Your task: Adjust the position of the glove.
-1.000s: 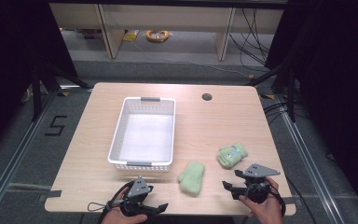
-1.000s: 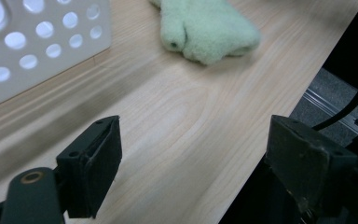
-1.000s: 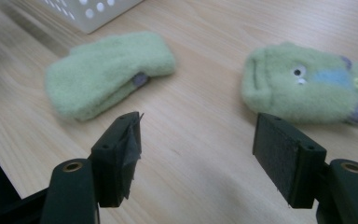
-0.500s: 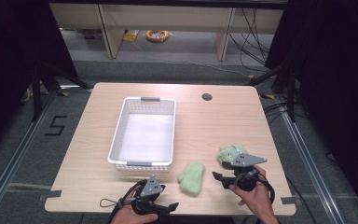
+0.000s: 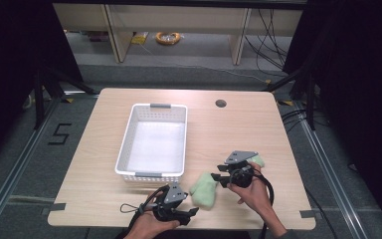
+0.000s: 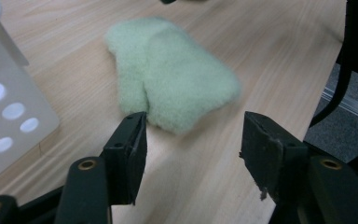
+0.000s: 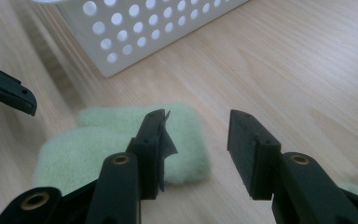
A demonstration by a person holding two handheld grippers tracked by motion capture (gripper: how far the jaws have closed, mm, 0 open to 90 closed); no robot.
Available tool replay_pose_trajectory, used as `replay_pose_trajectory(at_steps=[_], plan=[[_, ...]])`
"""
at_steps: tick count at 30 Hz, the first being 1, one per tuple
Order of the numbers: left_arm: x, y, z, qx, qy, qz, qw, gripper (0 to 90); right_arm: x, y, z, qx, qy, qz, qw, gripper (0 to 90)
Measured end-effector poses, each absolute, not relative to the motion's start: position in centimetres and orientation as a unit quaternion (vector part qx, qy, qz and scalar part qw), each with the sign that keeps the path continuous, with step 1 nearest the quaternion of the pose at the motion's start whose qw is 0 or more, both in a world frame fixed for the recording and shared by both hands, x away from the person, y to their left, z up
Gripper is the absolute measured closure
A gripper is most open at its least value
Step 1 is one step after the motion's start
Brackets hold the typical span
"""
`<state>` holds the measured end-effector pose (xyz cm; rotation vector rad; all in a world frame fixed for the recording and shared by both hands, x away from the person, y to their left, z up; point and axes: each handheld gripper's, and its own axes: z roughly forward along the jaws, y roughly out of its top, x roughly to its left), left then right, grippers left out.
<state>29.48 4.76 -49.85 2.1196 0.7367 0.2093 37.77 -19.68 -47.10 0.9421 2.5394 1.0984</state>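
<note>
Mitten, near: pale green fleece mitten (image 5: 204, 190) lies flat on the wooden table (image 5: 104, 199), near its front edge, just right of the white basket (image 5: 125, 144) and apart from it.
Mitten, far: second green fleece piece (image 5: 257, 160) lies at the right, mostly hidden behind the right gripper.
Left gripper (image 5: 191, 213): held low at the front edge, just left of the near mitten; jaws spread with bare table between them, the mitten's edge just beyond the tips in the left gripper view (image 6: 172, 86). Jaws have just been closing; nothing pinched.
Right gripper (image 5: 218, 177): just right of the near mitten, pointing toward it. Jaws spread, just been closing; the mitten (image 7: 121, 140) lies under and behind the left-hand jaw, the gap shows bare wood. No grip.
Basket: perforated walls, grey handle clips.
Writing: tape figure "5" (image 5: 59, 134) on the floor, left of the table. No brand legible.
</note>
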Motion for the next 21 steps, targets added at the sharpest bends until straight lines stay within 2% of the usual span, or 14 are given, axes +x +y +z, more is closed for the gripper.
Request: replay_pose_trajectory(at_steps=[9,11,21], plan=[[30.3,3.8,-50.2,0.865,0.280,0.098,0.404,50.6,39.0,-18.3,-47.8,0.320,0.868,0.366,0.099,58.9],[30.6,3.6,-50.4,0.869,0.282,0.096,0.394,52.9,39.4,-18.1,-48.0,0.326,0.872,0.356,0.084,59.1],[31.2,3.4,-51.1,0.873,0.294,0.092,0.379,61.8,40.2,-17.1,-49.0,0.329,0.876,0.341,0.086,61.2]])
